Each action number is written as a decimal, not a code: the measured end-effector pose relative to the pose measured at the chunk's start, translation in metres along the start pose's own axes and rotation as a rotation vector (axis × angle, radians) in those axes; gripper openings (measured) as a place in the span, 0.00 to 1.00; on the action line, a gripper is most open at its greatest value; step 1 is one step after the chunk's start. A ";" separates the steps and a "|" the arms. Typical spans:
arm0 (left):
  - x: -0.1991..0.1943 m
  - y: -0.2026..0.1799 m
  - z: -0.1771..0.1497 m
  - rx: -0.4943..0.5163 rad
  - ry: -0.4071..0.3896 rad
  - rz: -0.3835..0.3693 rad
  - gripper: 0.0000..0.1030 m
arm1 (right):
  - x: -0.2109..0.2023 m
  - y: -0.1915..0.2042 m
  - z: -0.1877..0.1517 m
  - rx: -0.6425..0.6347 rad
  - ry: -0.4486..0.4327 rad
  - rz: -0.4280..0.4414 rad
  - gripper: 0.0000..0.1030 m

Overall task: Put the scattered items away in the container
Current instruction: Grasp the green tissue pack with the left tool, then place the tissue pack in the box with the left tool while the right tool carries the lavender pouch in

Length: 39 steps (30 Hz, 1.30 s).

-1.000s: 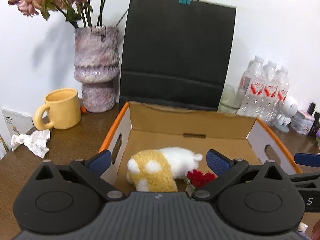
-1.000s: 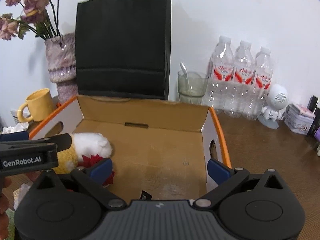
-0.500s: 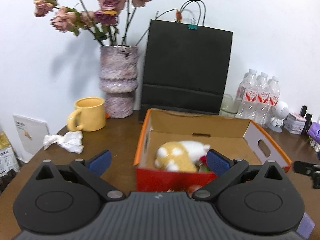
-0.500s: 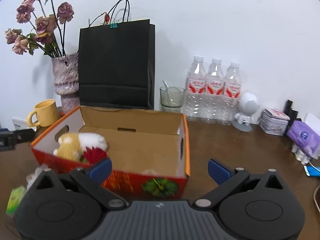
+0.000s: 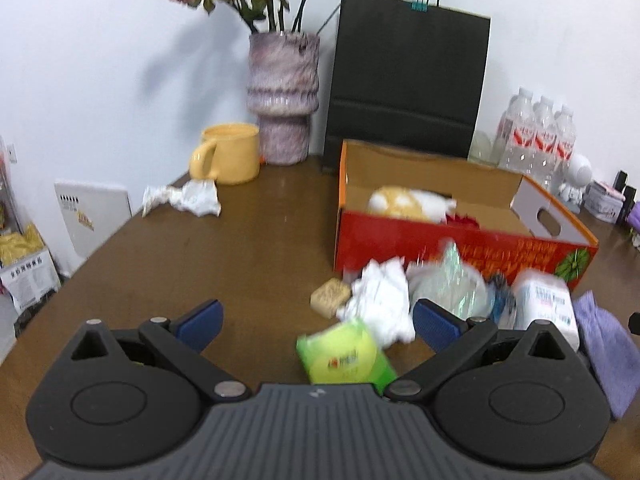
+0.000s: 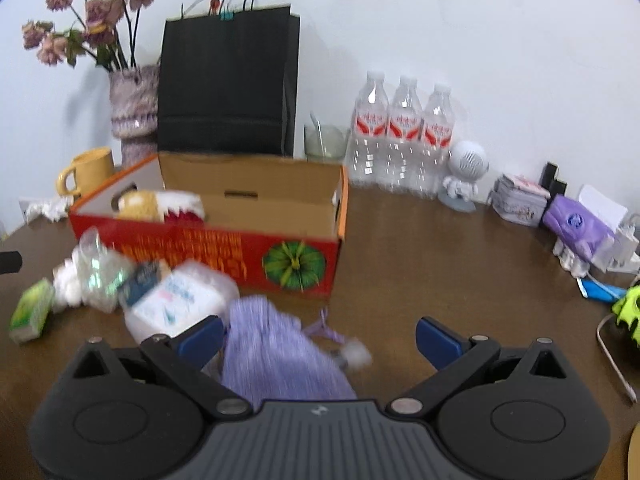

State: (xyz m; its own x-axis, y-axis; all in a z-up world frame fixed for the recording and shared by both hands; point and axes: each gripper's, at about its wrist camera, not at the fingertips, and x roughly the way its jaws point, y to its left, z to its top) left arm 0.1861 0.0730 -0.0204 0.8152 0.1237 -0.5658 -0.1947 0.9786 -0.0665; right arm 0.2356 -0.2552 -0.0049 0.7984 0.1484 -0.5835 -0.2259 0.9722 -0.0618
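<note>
Wood table (image 5: 248,248): brown top, under both grippers & all items.
Box (image 6: 208,246): red/orange cardboard, open top, ahead-left of R jaws, ahead-right of L jaws; holds yellow-white plush toy (image 5: 404,202) + sth red beside it, both at box's left end.
Black paper bag (image 6: 228,84): upright at wall, behind box.
Vase (image 5: 283,96): mottled purple, dried roses, left of bag.
L gripper (image 5: 316,322): jaws spread wide, nothing between pads, held above table.
R gripper (image 6: 320,336): jaws spread wide, empty; blue pads either side of purple cloth's edge, not clamped on it.
Purple cloth (image 6: 276,356): knit, lying just ahead of R jaws, toward left pad; in front of box, outside it.
White pack (image 6: 176,304): soft plastic-wrapped, blurred print, ahead-left of R left pad, touching cloth.
Crumpled tissue (image 5: 380,300): white, just ahead of L jaws, near right pad.
Clear wrapper (image 5: 452,284): crinkly, betw tissue & white pack, against box front.
Green pack (image 5: 344,356): betw L jaws, closest to palm, on table.
Tan block (image 5: 331,297): small, ahead of L jaws, left of tissue.
Yellow mug (image 5: 228,154): far ahead-left, by vase; 2nd crumpled tissue (image 5: 184,198) near it.
</note>
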 end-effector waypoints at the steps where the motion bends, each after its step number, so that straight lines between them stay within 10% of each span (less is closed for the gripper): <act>1: 0.002 0.000 -0.004 -0.002 0.014 -0.001 1.00 | 0.001 0.000 -0.005 0.003 0.013 0.002 1.00; 16: 0.036 -0.017 -0.030 0.012 0.130 0.010 1.00 | 0.037 0.005 -0.040 0.014 0.093 0.018 0.98; 18: 0.034 -0.018 -0.033 0.023 0.112 0.010 0.91 | 0.036 0.004 -0.040 0.019 0.089 0.039 0.88; 21: 0.027 -0.017 -0.034 0.033 0.075 0.007 0.49 | 0.029 0.001 -0.041 0.038 0.082 0.113 0.52; 22: 0.025 -0.015 -0.034 0.016 0.068 -0.009 0.45 | 0.027 0.002 -0.041 0.040 0.073 0.125 0.14; 23: 0.023 -0.012 -0.034 -0.002 0.063 -0.024 0.45 | 0.025 0.001 -0.041 0.047 0.065 0.128 0.05; 39: 0.001 -0.012 -0.041 -0.025 -0.007 -0.058 0.45 | -0.002 -0.004 -0.043 0.096 -0.077 0.122 0.04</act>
State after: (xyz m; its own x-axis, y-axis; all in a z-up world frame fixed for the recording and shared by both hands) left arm 0.1669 0.0550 -0.0535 0.8290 0.0683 -0.5550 -0.1604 0.9798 -0.1190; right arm 0.2109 -0.2673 -0.0389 0.8095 0.2767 -0.5179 -0.2724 0.9583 0.0861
